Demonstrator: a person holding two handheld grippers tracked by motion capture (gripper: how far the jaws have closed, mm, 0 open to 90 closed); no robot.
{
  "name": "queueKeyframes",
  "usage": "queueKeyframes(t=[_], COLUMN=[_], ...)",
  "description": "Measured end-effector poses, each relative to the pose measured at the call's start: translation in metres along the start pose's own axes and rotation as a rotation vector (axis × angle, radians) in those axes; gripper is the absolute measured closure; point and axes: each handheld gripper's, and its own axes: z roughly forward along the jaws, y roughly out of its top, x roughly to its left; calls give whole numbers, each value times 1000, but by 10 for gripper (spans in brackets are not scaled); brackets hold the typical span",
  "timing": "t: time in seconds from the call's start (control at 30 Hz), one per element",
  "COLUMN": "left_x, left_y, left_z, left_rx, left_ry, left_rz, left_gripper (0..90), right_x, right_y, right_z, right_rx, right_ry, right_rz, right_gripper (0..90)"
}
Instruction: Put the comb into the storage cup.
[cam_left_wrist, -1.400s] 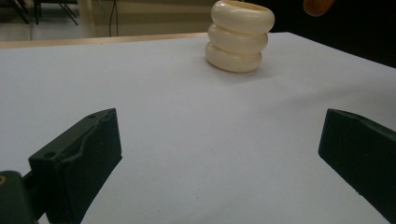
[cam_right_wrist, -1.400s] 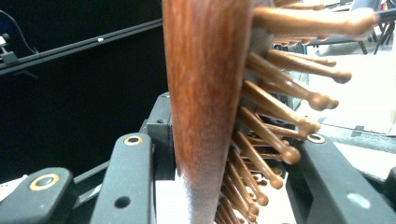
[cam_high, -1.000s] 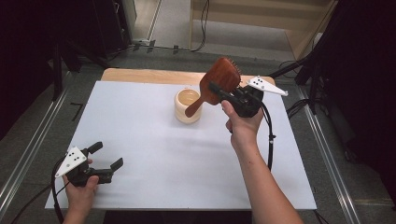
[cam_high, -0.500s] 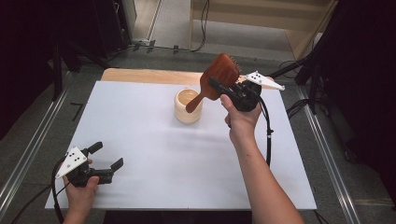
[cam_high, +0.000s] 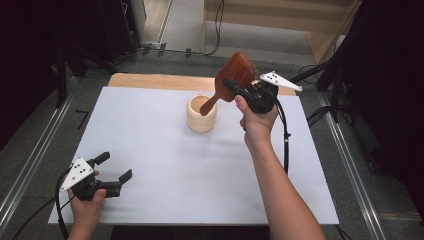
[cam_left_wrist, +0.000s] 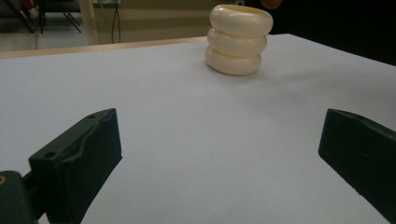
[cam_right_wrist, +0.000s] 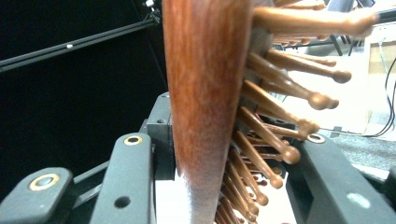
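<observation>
**High view: hairbrush and holder, item in transit**

High view entry. Right claw (cam_high: 235, 89) pinches a wooden hairbrush (cam_high: 234, 72) by its paddle head; the handle slants down, its tip at the mouth of the cream ringed holder (cam_high: 202, 114). Change over the last second: brush and hand have drifted slightly right of the holder, handle tip kept at the rim. Judged: insertion or withdrawal under way, not settled. Left claw (cam_high: 112, 170) spread, holding nothing, low at the near-left corner, well apart from the holder. Worktop (cam_high: 165, 165): white sheet over a pale wood board. Room: dark surround, cables on the floor beyond.
</observation>
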Motion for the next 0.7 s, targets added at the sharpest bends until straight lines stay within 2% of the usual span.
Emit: queueKeyframes(t=[0.53, 0.7], left_x=[0, 0], left_y=[0, 0], left_z=[0, 0], left_rx=[-3, -2], left_ry=[-3, -5], left_rz=[-1, 1], left_gripper=[0, 0], right_x=[-13, -15], right_y=[-7, -12], right_z=[21, 28], right_rx=[15, 25], right_ry=[-39, -41], right_rz=[21, 12], right_gripper=[553, 552])
